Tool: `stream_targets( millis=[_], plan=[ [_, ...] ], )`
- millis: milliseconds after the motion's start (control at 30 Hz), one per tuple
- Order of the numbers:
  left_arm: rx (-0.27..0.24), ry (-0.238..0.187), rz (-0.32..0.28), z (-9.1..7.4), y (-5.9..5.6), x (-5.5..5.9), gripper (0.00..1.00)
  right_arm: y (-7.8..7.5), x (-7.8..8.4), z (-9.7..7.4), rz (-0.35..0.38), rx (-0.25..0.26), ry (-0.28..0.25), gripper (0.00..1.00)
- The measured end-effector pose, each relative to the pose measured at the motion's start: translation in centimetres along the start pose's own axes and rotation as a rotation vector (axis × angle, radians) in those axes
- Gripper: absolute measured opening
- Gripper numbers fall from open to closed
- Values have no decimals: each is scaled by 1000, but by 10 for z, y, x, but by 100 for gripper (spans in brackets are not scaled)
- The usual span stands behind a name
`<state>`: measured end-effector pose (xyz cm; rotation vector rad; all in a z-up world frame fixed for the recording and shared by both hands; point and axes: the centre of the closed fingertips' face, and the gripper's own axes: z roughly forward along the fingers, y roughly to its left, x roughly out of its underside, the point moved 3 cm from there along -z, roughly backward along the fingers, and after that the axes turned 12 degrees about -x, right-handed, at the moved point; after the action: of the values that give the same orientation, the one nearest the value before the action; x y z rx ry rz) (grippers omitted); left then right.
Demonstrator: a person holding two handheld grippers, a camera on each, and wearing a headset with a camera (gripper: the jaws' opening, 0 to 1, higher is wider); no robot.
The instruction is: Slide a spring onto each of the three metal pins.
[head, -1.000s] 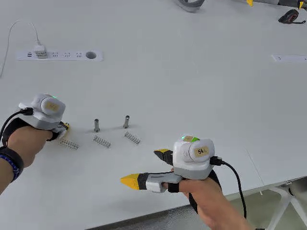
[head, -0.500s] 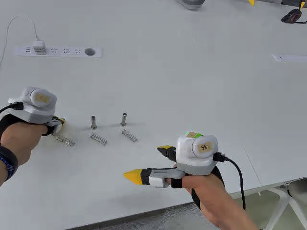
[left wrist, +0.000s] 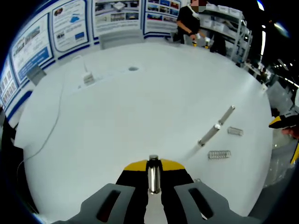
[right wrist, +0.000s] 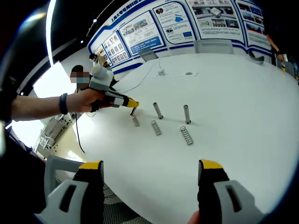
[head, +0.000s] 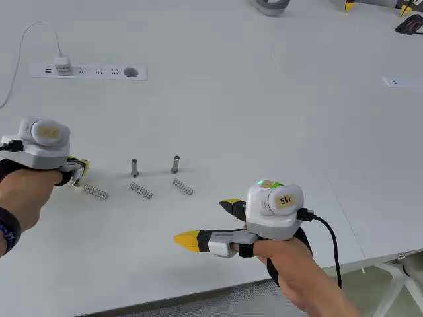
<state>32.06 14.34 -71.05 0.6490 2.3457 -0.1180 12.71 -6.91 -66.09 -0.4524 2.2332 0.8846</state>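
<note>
My left gripper [head: 79,169] sits at the table's left, shut on a metal pin [left wrist: 153,176] that stands upright between its yellow-tipped jaws. Two more pins [head: 134,168] [head: 175,164] stand upright on the white table to its right. Three springs lie flat just in front of them: one [head: 96,191] close to the left gripper's tips, one [head: 141,190] in the middle, one [head: 183,186] on the right. My right gripper [head: 210,223] hovers nearer to me, open and holding nothing, pointing left. In the right gripper view the pins [right wrist: 158,110] [right wrist: 186,114] and springs [right wrist: 155,127] lie ahead of its jaws.
A white power strip [head: 89,70] with a plugged-in charger and cable lies at the far left of the table [head: 264,119]. The table's front edge runs just below the right hand. Tools lie at the far right corner [head: 411,25]. A person stands beyond the table [left wrist: 189,21].
My left gripper has drawn a little to the left, away from the standing pins, still shut on its pin. The right gripper stays open in about the same place. The head camera shifted slightly.
</note>
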Motion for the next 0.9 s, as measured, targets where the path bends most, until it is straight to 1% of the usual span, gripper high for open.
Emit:
stream_targets(
  millis=[267, 700, 800, 900],
  plan=[
    [-4, -8, -13, -7, 3, 1, 8, 0, 0, -1, 1, 7, -3, 84],
    [-23, -19, -26, -23, 12, 9, 8, 4, -2, 2, -4, -4, -6, 84],
    [-34, -21, -50, -26, 16, 11, 8, 6, -3, 3, -8, -8, -10, 84],
    [-39, -22, -60, -27, 18, 12, 8, 6, -3, 3, -10, -8, -10, 84]
  ],
)
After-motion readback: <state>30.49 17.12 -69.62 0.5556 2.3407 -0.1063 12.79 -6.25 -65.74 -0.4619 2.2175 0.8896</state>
